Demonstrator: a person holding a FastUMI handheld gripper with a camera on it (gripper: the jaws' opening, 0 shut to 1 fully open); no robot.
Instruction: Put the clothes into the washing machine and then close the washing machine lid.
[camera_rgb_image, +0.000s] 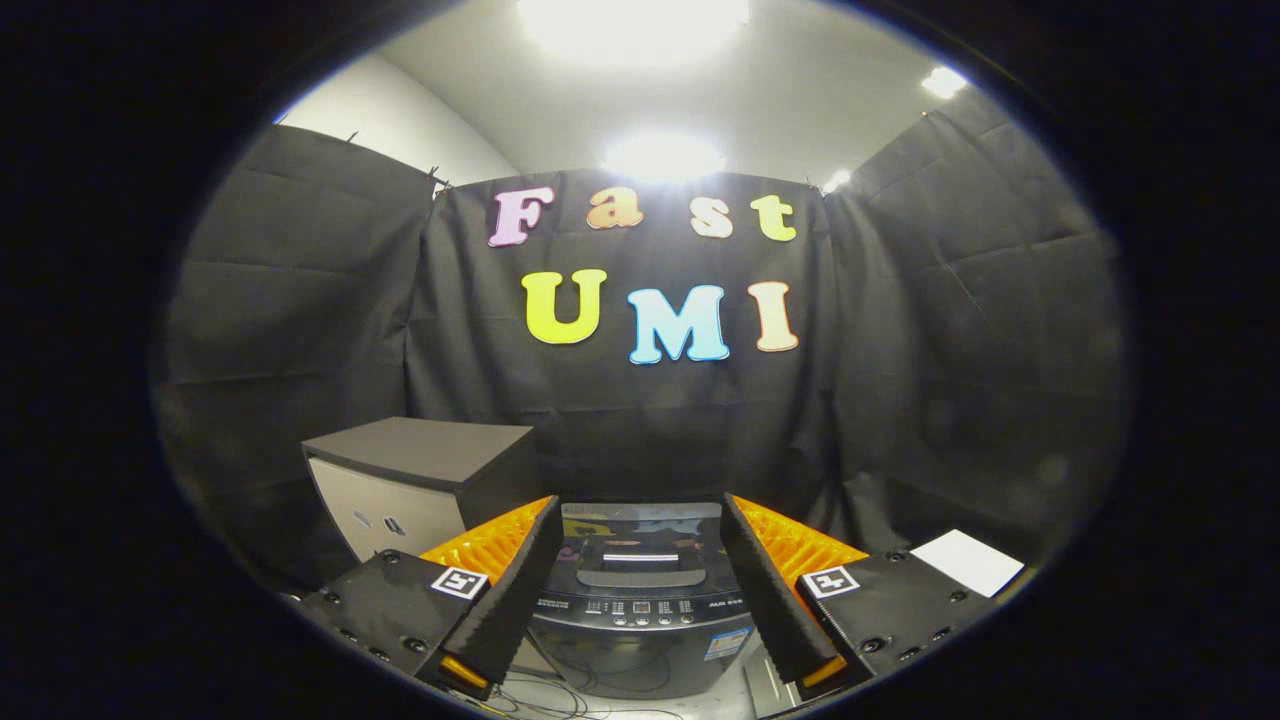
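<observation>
The washing machine stands low ahead, seen between my two fingers, against the black cloth wall. Its dark glossy lid lies flat and shut, with a handle recess near the front and a row of buttons on the control panel below it. My gripper is held above and in front of the machine, fingers wide apart, open, with nothing between them. The fingers touch nothing.
A low cabinet with a dark top and pale front stands left of the machine. A white sheet lies on a dark surface beyond the right finger. Cables trail on the floor before the machine.
</observation>
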